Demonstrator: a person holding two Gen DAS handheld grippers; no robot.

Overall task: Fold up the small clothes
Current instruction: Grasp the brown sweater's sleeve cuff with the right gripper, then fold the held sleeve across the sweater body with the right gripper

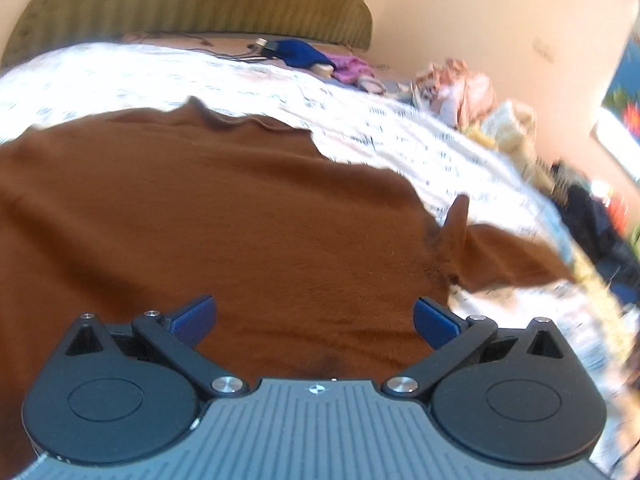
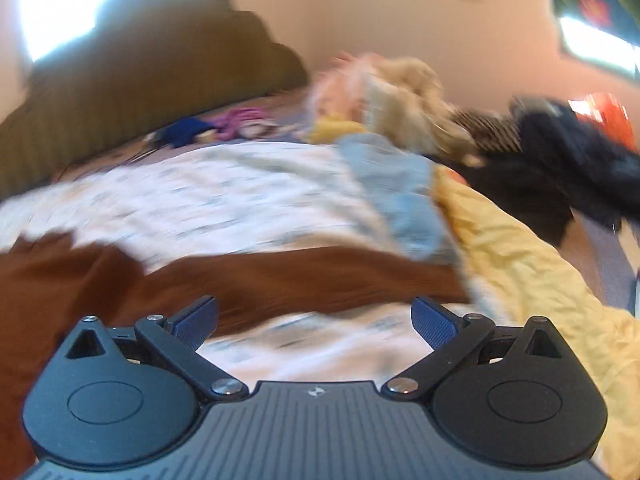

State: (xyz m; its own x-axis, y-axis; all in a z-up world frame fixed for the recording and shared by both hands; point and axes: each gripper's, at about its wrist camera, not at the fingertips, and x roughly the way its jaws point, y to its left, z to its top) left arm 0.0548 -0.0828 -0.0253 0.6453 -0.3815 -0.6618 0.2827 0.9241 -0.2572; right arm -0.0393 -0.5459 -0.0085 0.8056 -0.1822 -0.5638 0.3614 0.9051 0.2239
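A brown knit garment (image 1: 224, 216) lies spread flat on a white patterned bedsheet (image 1: 400, 136), with a sleeve sticking out to the right (image 1: 516, 260). My left gripper (image 1: 315, 322) hovers over the garment's near part, open and empty, blue pads (image 1: 194, 322) wide apart. In the right wrist view the same brown garment (image 2: 280, 280) stretches across from the left, with its sleeve just beyond my right gripper (image 2: 315, 322), which is open and empty above the sheet (image 2: 200, 200). The right view is blurred.
An olive striped cushion (image 1: 192, 4) stands at the bed's head. Blue and pink small clothes (image 1: 316, 58) lie near it. A heap of pale, yellow and dark clothes (image 2: 440, 120) lies at the right, with a yellow cloth (image 2: 532, 264) and a light blue one (image 2: 396, 188).
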